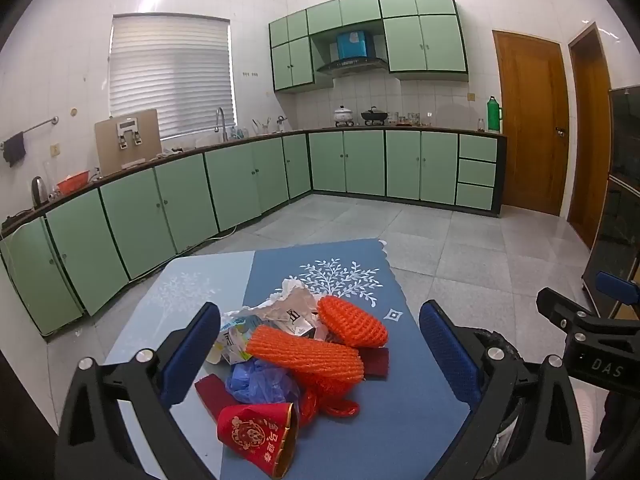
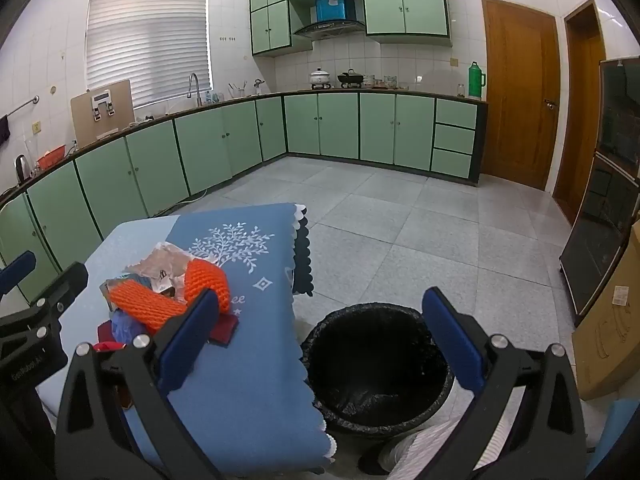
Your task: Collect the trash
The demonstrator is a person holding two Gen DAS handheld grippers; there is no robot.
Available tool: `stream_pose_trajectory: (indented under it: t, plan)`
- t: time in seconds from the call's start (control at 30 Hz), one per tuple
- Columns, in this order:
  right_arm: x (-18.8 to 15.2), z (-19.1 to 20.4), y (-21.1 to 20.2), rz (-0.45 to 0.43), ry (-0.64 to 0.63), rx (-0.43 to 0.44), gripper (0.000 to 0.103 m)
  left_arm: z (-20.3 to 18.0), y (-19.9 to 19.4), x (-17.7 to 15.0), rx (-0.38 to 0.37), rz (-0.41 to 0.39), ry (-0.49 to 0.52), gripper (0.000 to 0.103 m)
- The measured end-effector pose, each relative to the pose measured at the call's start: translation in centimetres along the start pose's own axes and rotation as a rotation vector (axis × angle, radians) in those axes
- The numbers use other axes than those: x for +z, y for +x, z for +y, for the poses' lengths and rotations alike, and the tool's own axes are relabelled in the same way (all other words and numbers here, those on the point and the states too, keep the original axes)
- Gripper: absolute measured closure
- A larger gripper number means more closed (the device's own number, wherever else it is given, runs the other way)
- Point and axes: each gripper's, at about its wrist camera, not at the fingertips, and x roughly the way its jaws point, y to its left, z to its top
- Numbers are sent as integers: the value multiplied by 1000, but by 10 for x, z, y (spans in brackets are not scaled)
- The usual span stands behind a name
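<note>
A pile of trash lies on the blue tablecloth (image 1: pixel 400 392): two orange foam nets (image 1: pixel 308 354), crumpled paper (image 1: pixel 288 308), a blue plastic bag (image 1: pixel 260 382), a red paper cup (image 1: pixel 260 438) and dark red scraps. My left gripper (image 1: pixel 320 354) is open and empty, its jaws either side of the pile, just above it. My right gripper (image 2: pixel 320 344) is open and empty, above the table edge and a black-lined trash bin (image 2: pixel 376 364) on the floor. The pile shows in the right wrist view too, with an orange net (image 2: pixel 148 308) at the left.
The table (image 2: pixel 248 392) stands in a kitchen with green cabinets (image 1: pixel 240 184) along the far walls and a grey tiled floor (image 2: pixel 440 232). A wooden door (image 1: pixel 528 120) is at the right. A cardboard box (image 2: pixel 612 320) stands right of the bin.
</note>
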Motion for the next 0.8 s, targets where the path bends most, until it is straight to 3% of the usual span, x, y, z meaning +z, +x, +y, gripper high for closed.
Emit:
stream_pose_trajectory:
  t: [0.8]
  plan:
    - [-3, 4, 8, 2, -3, -4, 5, -4, 9, -5, -3, 13, 10, 6]
